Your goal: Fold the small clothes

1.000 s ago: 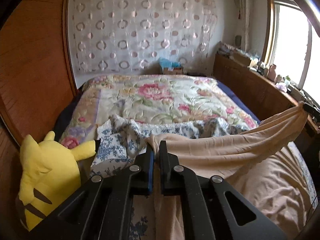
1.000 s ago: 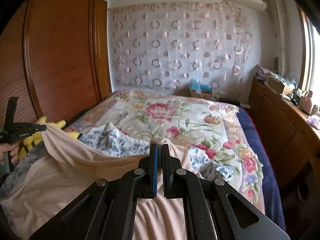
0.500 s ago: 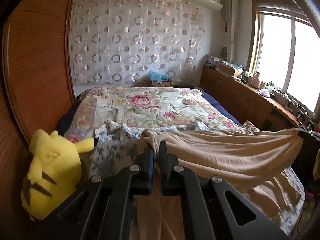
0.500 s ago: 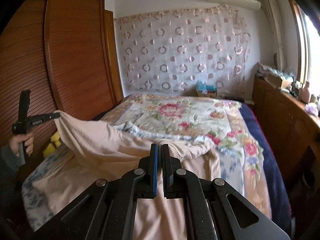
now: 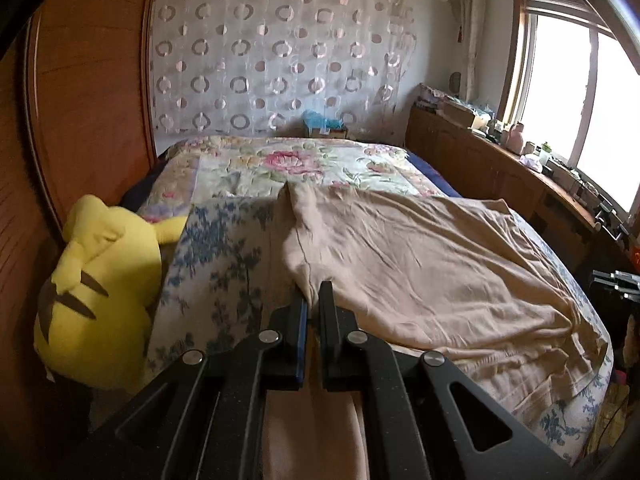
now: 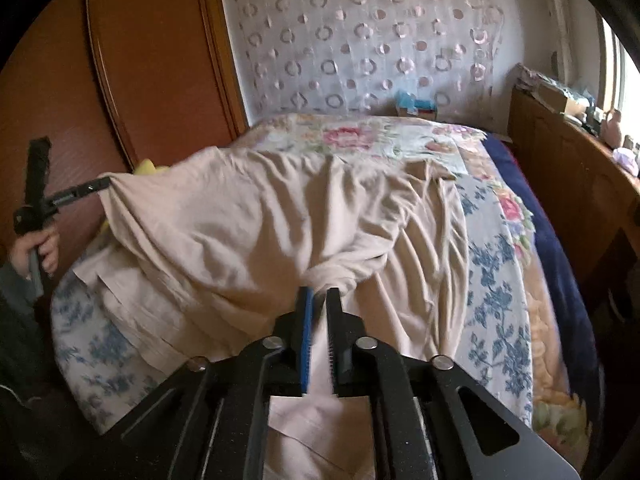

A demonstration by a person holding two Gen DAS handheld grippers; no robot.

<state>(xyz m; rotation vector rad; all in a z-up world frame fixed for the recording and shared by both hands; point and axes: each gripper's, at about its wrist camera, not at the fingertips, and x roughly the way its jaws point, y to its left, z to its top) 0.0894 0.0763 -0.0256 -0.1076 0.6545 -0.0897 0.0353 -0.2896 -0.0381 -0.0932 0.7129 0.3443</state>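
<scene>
Left wrist view: the left gripper (image 5: 313, 294) is pinched tight on an edge of a beige garment (image 5: 432, 264), which lies spread and wrinkled across a bed (image 5: 320, 164) beside a yellow plush toy (image 5: 100, 280). From the right wrist view, the right gripper (image 6: 319, 300) has its jaws opening, with a bunched fold of the garment between them.

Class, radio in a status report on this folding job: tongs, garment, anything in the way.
Left tongs shut on beige garment. Right tongs opening, cloth between them. Garment spread on bed. Yellow plush toy beside it, apart.
</scene>
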